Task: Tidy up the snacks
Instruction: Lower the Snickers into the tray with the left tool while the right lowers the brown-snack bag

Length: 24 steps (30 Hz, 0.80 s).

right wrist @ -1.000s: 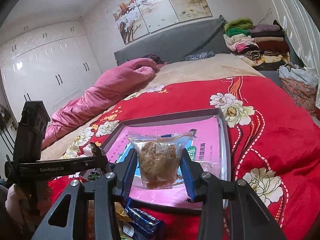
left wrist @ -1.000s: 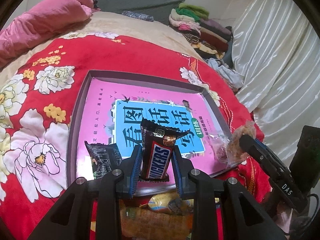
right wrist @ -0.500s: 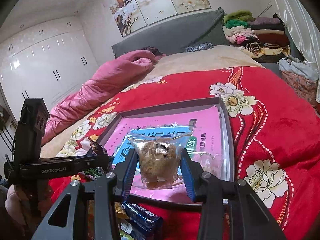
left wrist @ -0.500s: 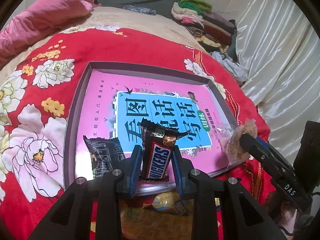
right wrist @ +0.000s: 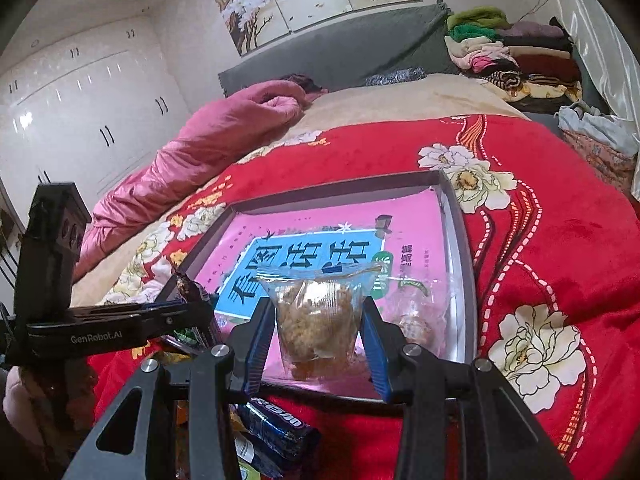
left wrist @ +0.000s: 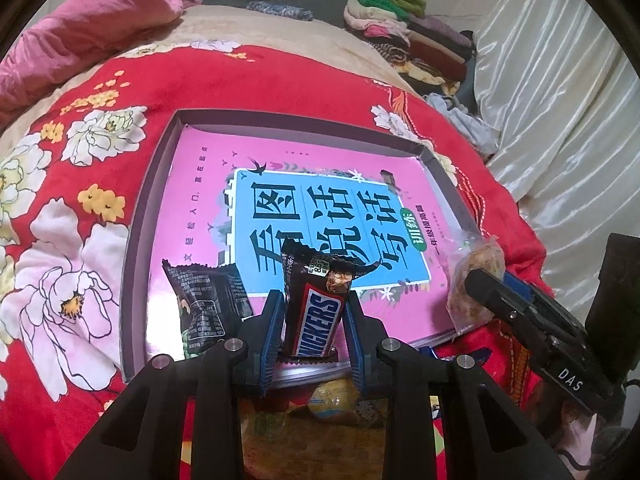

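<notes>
My left gripper (left wrist: 314,312) is shut on a brown Snickers bar (left wrist: 316,304), held upright over the near edge of a shallow grey tray (left wrist: 138,216) lined with a pink and blue book cover. A dark snack packet (left wrist: 204,304) lies in the tray's near left corner. My right gripper (right wrist: 318,322) is shut on a clear bag of brown crumbly pastry (right wrist: 316,320), just above the tray's near edge (right wrist: 460,240). Another clear pastry bag (right wrist: 416,320) lies in the tray to its right. In the left wrist view the right gripper's held bag (left wrist: 476,276) shows at the tray's right corner.
The tray sits on a red flowered blanket (left wrist: 80,160) on a bed. Loose snacks lie below the grippers: a yellow packet (left wrist: 336,400) and a blue wrapped bar (right wrist: 276,428). A pink quilt (right wrist: 200,152) and a stack of folded clothes (right wrist: 508,56) lie at the far end.
Both grippers tilted slightly downward while staying over the tray's near edge, so the tray looks a little higher and larger in view. Both grips are unchanged.
</notes>
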Available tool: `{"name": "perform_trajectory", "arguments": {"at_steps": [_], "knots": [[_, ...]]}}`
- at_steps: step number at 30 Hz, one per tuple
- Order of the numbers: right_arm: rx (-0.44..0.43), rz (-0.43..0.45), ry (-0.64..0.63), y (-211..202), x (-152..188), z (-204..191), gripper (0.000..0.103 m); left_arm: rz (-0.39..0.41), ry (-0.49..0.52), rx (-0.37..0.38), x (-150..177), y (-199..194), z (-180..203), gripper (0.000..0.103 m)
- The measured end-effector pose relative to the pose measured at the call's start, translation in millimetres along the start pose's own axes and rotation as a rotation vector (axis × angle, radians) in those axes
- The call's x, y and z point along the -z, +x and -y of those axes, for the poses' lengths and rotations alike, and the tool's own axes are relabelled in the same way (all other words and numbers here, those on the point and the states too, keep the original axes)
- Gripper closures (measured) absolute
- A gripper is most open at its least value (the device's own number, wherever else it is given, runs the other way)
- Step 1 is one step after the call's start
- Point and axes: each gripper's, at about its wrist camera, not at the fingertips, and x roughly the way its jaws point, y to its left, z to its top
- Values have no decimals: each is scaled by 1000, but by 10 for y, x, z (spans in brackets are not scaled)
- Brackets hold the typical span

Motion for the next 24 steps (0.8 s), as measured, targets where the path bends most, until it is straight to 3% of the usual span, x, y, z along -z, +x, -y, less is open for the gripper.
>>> {"name": "perform_trajectory", "arguments": {"at_steps": [24], "knots": [[-15, -99, -37, 209, 103, -86, 60, -12, -6, -2, 9, 44, -13, 72]]}}
